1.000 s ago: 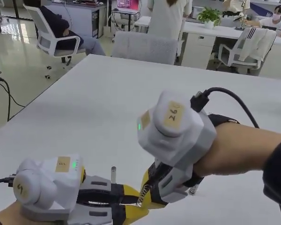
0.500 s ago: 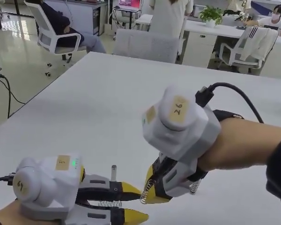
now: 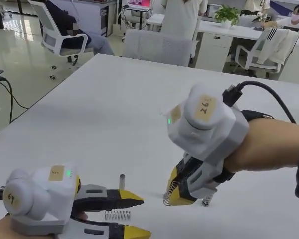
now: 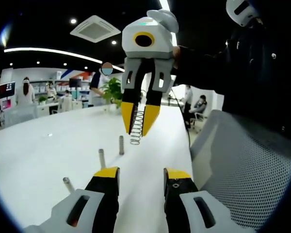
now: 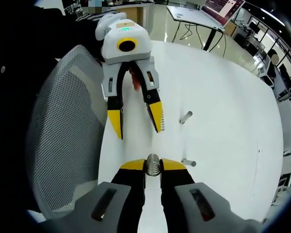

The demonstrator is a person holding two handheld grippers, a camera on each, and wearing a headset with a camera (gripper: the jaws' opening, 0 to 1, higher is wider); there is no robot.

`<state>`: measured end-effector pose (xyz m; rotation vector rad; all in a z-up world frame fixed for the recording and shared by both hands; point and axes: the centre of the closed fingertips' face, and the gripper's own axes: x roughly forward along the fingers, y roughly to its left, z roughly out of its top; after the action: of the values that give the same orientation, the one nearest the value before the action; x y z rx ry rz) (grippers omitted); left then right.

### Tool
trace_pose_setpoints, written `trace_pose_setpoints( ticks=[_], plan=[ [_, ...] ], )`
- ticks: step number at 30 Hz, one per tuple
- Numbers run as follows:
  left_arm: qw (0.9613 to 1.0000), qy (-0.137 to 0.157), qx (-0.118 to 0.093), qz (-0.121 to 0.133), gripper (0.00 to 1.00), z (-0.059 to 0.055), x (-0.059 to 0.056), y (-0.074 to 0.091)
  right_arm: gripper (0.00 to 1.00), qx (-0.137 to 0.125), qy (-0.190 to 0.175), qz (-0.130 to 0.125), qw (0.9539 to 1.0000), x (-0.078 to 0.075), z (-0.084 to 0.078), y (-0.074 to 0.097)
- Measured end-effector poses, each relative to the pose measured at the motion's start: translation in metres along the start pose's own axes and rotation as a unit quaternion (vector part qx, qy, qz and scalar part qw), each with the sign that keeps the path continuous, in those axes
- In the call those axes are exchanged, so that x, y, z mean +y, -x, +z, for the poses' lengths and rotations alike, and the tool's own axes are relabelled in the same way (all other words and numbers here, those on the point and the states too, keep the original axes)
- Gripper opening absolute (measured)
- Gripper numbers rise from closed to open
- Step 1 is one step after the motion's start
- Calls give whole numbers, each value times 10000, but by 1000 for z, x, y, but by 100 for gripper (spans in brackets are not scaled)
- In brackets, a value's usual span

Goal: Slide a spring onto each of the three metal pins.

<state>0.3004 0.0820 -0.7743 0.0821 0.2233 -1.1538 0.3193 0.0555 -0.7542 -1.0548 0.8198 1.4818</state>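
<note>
My right gripper [image 3: 170,195] is shut on a spring [image 3: 168,193] that hangs down from its yellow tips, just above the table; its own view shows the coil [image 5: 153,165] end-on between the jaws. My left gripper [image 3: 138,216] stands open at the bottom left. A second spring [image 3: 117,215] lies loose between its jaws, close to one of them [image 5: 161,125]. One bare metal pin [image 3: 122,181] stands upright just beyond the left gripper. In the left gripper view three pins [image 4: 121,144] [image 4: 102,158] [image 4: 68,184] stand in a row, below and left of the right gripper [image 4: 138,124].
The white table [image 3: 114,109] stretches far ahead and to the left. A small coil [image 3: 207,200] peeks out behind the right gripper. A grey mesh chair [image 3: 157,50] stands at the far edge, with people and office desks beyond it.
My left gripper has opened; the spring it held now lies between its jaws. My right gripper has drawn off to the right with its spring.
</note>
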Motion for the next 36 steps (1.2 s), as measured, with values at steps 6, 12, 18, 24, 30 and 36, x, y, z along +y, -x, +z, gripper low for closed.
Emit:
trace_pose_setpoints(
  ticks=[6,12,18,24,30,36],
  plan=[
    [9999,50,8,94,32,-4,2,6,8,24,-86,-86,9999,-9,-6,6],
    [9997,113,-5,235,34,-8,8,14,8,80,-135,-205,9997,-19,-12,9],
    [9991,157,-8,404,37,-11,14,23,8,122,-215,-296,9993,-28,-18,9],
    [9981,236,-21,573,40,-15,19,31,8,118,-275,-342,9990,-35,-20,9],
    [9964,334,-41,780,45,-20,23,40,8,184,-310,-407,9985,-44,-25,9],
    [9949,382,-52,937,47,-22,25,47,8,223,-333,-447,9982,-53,-27,5]
  ],
)
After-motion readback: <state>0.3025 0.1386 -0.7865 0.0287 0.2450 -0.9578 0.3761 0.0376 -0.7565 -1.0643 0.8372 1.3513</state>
